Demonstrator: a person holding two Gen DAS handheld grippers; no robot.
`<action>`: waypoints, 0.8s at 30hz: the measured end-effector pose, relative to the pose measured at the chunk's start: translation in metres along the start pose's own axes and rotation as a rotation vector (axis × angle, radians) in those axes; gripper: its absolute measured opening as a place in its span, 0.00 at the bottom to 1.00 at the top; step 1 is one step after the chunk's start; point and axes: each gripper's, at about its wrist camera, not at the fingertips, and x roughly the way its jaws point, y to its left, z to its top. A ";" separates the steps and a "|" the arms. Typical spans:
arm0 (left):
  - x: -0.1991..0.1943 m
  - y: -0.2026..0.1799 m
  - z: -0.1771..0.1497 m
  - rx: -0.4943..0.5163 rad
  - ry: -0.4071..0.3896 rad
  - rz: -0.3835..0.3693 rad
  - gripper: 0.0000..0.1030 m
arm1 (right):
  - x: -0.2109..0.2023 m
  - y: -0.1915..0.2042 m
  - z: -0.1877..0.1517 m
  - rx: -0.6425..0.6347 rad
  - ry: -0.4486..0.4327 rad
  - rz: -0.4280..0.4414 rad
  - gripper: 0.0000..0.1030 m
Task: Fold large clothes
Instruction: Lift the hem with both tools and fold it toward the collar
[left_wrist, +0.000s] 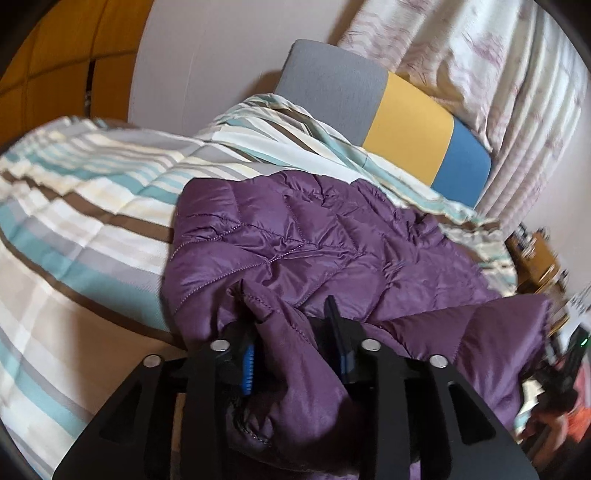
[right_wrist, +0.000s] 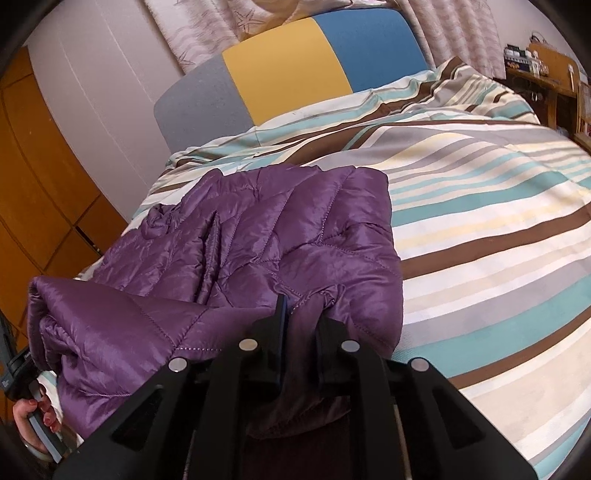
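A purple quilted jacket (left_wrist: 295, 240) lies folded on the near part of a striped bedspread (left_wrist: 74, 206). The left gripper (left_wrist: 291, 328) has its fingers parted, jacket fabric loose between them. The right gripper (right_wrist: 301, 314) pinches a jacket fold.

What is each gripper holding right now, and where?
Purple jacket, near edge: folds sit between both grippers, left and right. Whether either clamps cannot be told.

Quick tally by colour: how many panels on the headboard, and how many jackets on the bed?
Grey headboard panel: 1
Yellow headboard panel: 1
Blue headboard panel: 1
Purple quilted jacket: 1
Total: 4
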 end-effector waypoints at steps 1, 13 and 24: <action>-0.002 0.002 0.001 -0.023 0.001 -0.020 0.41 | -0.001 -0.001 0.001 0.013 0.001 0.013 0.18; -0.064 0.010 0.000 -0.041 -0.234 -0.037 0.97 | -0.055 -0.016 0.006 0.092 -0.171 0.115 0.93; -0.018 0.024 -0.055 -0.050 0.006 0.009 0.97 | -0.030 -0.024 -0.046 0.132 0.043 0.137 0.70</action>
